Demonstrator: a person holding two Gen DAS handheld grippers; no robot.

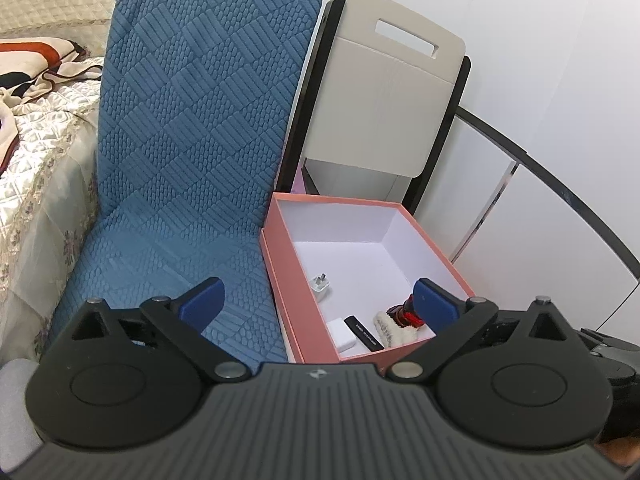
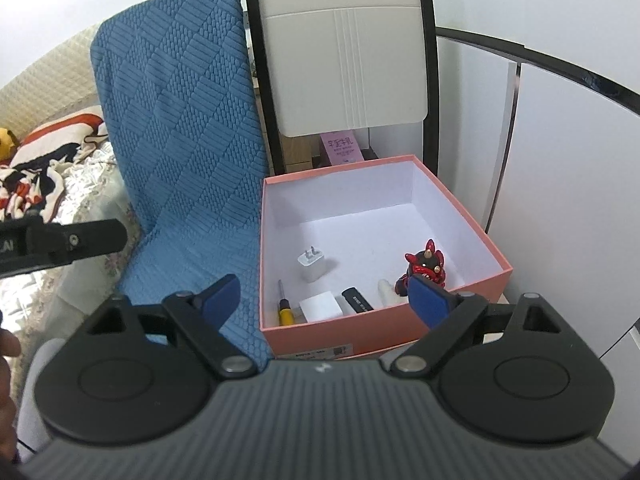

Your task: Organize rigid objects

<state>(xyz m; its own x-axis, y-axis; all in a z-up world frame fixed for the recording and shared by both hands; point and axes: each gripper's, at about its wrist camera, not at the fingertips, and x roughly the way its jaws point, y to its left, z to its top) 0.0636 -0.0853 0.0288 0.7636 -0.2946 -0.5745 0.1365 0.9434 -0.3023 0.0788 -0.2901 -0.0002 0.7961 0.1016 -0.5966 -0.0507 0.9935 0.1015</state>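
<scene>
On the left lies a quilted cream bedspread (image 2: 60,216) with a patterned blanket, then a blue textured chair cover (image 2: 180,152) whose seat looks bare, and to its right an open salmon-pink cardboard box (image 2: 472,216). Inside the box, left to right, lie a yellow-handled screwdriver (image 2: 285,306), a white wall charger (image 2: 312,264), a white square block (image 2: 321,305), a black stick-shaped device (image 2: 357,299), a pale fuzzy item (image 2: 387,290) and a glossy red figurine (image 2: 426,266). With the left gripper (image 1: 316,304) and right gripper (image 2: 326,300) both spread wide and holding nothing, the sorting looks largely finished, though anything left outside these views cannot be told.
</scene>
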